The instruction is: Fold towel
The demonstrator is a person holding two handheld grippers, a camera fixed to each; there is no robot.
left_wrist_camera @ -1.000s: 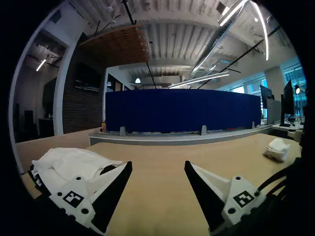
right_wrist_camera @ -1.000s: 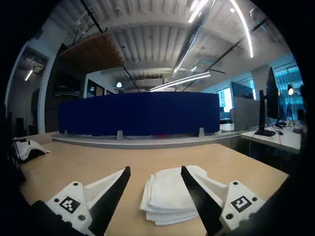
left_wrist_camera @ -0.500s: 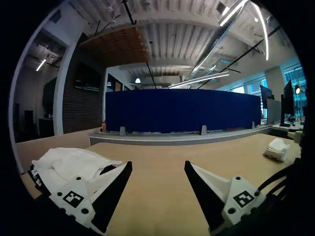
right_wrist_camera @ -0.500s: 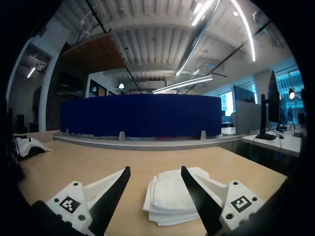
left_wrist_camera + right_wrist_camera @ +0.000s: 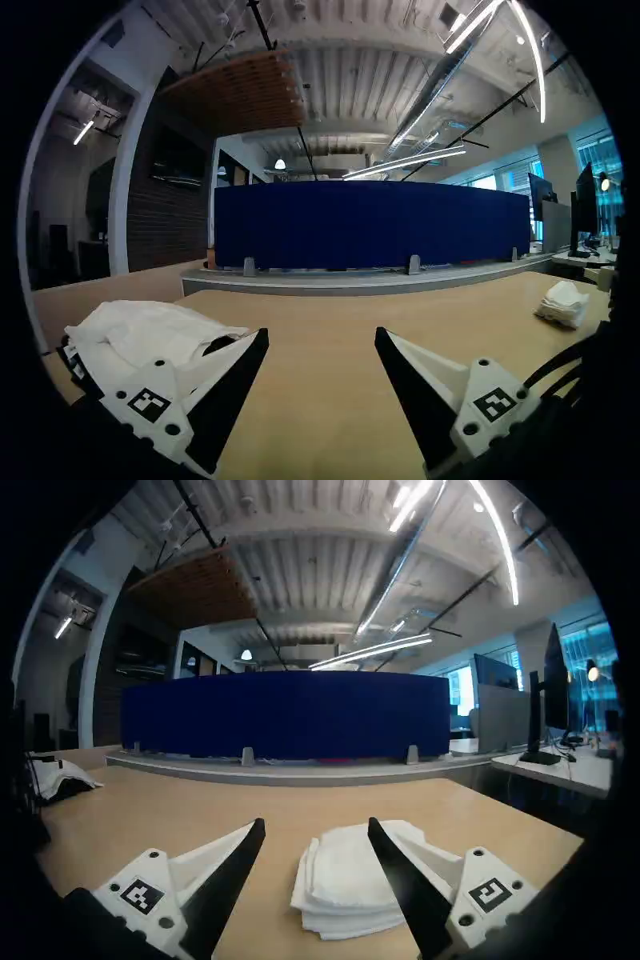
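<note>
- The left gripper (image 5: 321,331) is held low over the wooden table (image 5: 320,400) with its jaws spread wide. Nothing is gripped, and bare tabletop is seen in the gap between its fingers.
- In the left gripper view, a crumpled white towel (image 5: 148,332) is seen at the near left edge of the table. It is partly covered by the tip of the left-hand finger; whether the two touch cannot be told.
- In the same view, a stack of folded towels (image 5: 564,302) is seen at the far right of the table, well apart from the crumpled white towel.
- The right gripper (image 5: 315,822) is likewise held wide open, and nothing is clamped by it.
- In the right gripper view, the stack of folded towels (image 5: 348,876) is seen lying flat on the table (image 5: 160,808), just ahead and in the gap between the two fingers. Its right part is hidden behind the right-hand finger, so contact cannot be judged.
- The crumpled white towel (image 5: 54,774) is seen far off at the left edge of that view.
- The far edge of the table is closed off by a blue partition (image 5: 368,224).
- A monitor (image 5: 552,692) is seen upright on a neighbouring desk at the right of the right gripper view.
</note>
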